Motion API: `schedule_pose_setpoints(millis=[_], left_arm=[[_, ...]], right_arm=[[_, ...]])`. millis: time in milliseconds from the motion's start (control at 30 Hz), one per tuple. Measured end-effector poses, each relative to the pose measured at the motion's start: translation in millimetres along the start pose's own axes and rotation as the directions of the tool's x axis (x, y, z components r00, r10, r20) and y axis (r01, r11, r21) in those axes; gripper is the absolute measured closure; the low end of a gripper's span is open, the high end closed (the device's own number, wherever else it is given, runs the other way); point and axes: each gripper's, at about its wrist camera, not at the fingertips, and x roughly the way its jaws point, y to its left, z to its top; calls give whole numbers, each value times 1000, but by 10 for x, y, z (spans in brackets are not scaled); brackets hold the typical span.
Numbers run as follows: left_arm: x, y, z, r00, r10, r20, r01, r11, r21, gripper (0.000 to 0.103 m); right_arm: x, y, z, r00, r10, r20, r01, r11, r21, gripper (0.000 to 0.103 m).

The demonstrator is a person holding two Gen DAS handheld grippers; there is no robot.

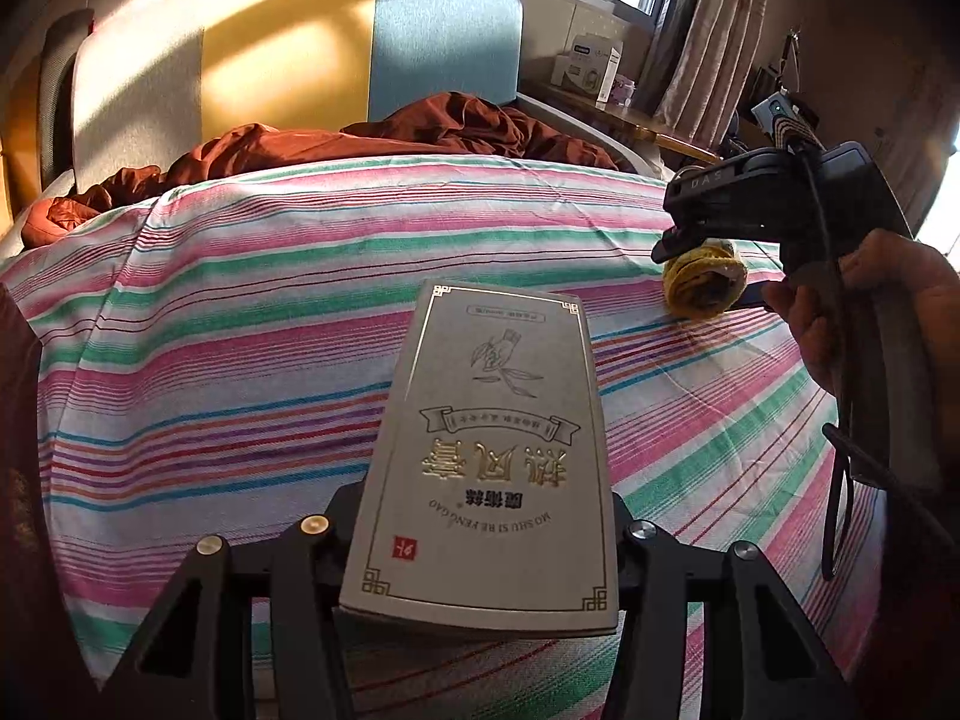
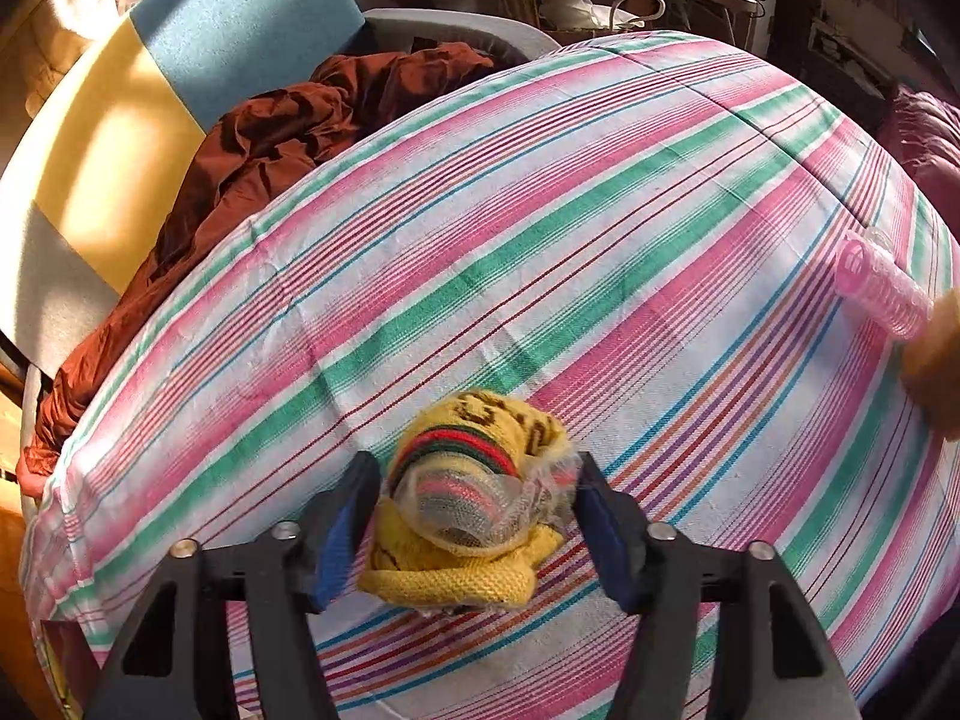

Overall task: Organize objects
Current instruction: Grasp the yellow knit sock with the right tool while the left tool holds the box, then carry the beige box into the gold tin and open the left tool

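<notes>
Left gripper (image 1: 480, 540) holds the grey box (image 1: 489, 450) above the striped bed sheet (image 1: 240, 312). Right gripper (image 2: 474, 516), jaws narrowed around the yellow knit bundle (image 2: 468, 504) beyond the box; squeeze squarely before lifting.

Lots of open room on the striped bed, with a few things in the way.

The striped sheet (image 2: 540, 252) is flat and bare across its middle, so a hand could pass there. At the far end a crumpled brown blanket (image 2: 288, 138) lies in a heap in front of the padded headboard (image 1: 288, 54). A pink plastic roller (image 2: 882, 288) lies near the right edge of the bed. A rolled yellow sock (image 2: 468, 504) sits on the sheet between the jaws of the right gripper (image 2: 474, 516). The grey box (image 1: 492, 456) in the left gripper (image 1: 480, 552) sticks out over the sheet. The sock is near the box's far right corner, not touching it.
</notes>
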Motion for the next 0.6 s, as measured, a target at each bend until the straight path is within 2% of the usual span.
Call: schedule_pose_setpoints(millis=[33,100,200,300,400,600], left_arm=[[5,2,0,1000,0,1,0,1000,0,50],[5,-15,-8,1000,5,2,-5,1000,6,50],[4,-13,-12,1000,4,4,-4,1000,5,50],[0,-18,-19,1000,7,6,-7,1000,8,50],[2,-37,-22,1000,18,7,-18,1000,18,50],[-2,-51,-32,999,35,11,-35,999,29,51]], right_arm=[[-24,22,-29,1000,15,-12,-15,1000,-14,60],[-90,67,-112,997,59,-45,-61,997,-39,63],[-245,173,-362,993,90,-76,-98,987,-124,63],[-318,174,-678,980,147,-131,-165,977,-138,63],[-340,202,-821,981,129,-146,-152,976,-159,63],[-285,237,-733,987,100,-128,-123,974,-192,63]])
